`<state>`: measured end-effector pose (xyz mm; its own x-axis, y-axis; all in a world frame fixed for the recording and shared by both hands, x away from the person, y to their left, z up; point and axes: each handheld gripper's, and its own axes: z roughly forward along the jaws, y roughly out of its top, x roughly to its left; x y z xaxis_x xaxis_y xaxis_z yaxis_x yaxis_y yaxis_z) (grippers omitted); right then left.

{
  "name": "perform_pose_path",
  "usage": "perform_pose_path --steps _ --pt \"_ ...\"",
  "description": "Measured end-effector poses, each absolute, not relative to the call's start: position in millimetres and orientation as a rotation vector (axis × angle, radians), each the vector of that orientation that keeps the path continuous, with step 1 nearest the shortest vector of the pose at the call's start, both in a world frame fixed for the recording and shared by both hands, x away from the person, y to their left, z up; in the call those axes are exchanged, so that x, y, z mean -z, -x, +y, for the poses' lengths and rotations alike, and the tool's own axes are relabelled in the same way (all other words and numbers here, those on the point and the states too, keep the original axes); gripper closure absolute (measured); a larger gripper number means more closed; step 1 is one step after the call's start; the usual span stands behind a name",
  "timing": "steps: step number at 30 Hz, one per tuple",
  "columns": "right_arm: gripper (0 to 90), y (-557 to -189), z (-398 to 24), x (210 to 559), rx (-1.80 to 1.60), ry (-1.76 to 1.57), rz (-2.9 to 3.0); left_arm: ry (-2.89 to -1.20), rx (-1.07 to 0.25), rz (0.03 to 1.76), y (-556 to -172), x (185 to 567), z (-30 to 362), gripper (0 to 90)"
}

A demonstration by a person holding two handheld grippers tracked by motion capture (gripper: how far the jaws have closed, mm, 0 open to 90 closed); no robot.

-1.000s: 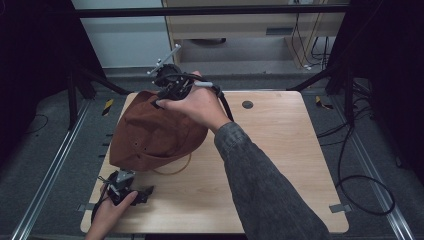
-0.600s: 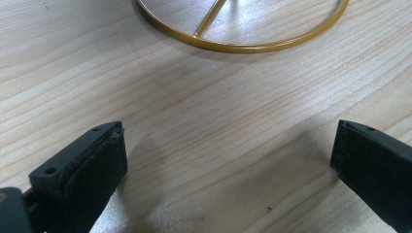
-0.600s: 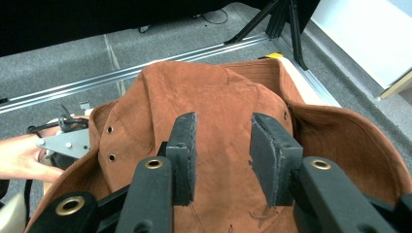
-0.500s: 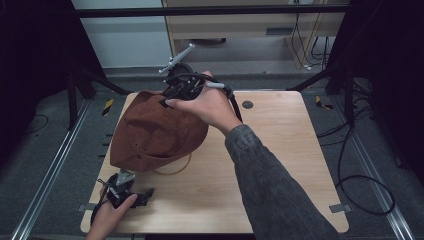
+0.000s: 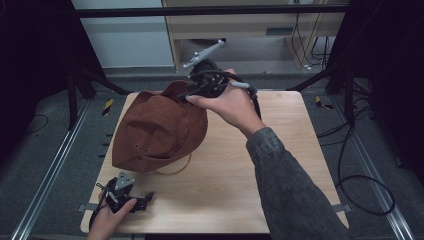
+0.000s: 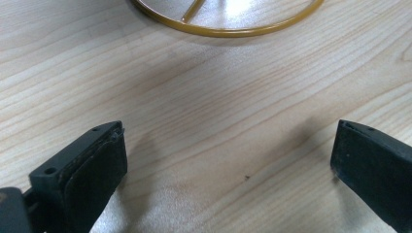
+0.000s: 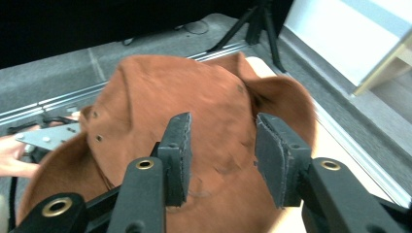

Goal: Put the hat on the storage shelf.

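Light wooden table [image 5: 280, 165] in a dark room, left gripper [image 5: 131, 199] low at the near left corner with jaws wide apart over bare wood, brown hat [image 5: 157, 130] on the table's left side, right gripper [image 5: 187, 95] above its far edge, jaws just opening, nothing between them

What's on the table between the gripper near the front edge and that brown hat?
Mostly bare wood. In the left gripper view a thin gold ring lies ahead of the open left gripper; the high view shows it curving out from under the brown hat.
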<state>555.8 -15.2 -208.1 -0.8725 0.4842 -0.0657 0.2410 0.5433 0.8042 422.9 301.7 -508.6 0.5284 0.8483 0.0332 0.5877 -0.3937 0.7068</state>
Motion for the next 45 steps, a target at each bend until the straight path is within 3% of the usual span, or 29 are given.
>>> perform_pose_path --steps 13,25,36,45 --pt "44.1 -542.8 -114.2 229.3 -1.227 -0.826 2.331 -2.118 -0.516 1.158 -420.9 509.0 302.1 0.0" --pt "32.1 -519.0 -179.9 298.8 -1.205 -0.999 2.248 -2.123 -0.516 1.155 -421.0 508.9 302.3 0.0" --pt "27.9 -510.6 -204.1 354.2 -1.182 -1.124 2.239 -2.123 -0.517 1.155 -421.0 508.9 302.3 0.0" --pt "19.6 -506.1 -208.3 403.7 -1.096 -1.216 2.262 -2.124 -0.516 1.155 -421.0 508.9 302.3 0.0"
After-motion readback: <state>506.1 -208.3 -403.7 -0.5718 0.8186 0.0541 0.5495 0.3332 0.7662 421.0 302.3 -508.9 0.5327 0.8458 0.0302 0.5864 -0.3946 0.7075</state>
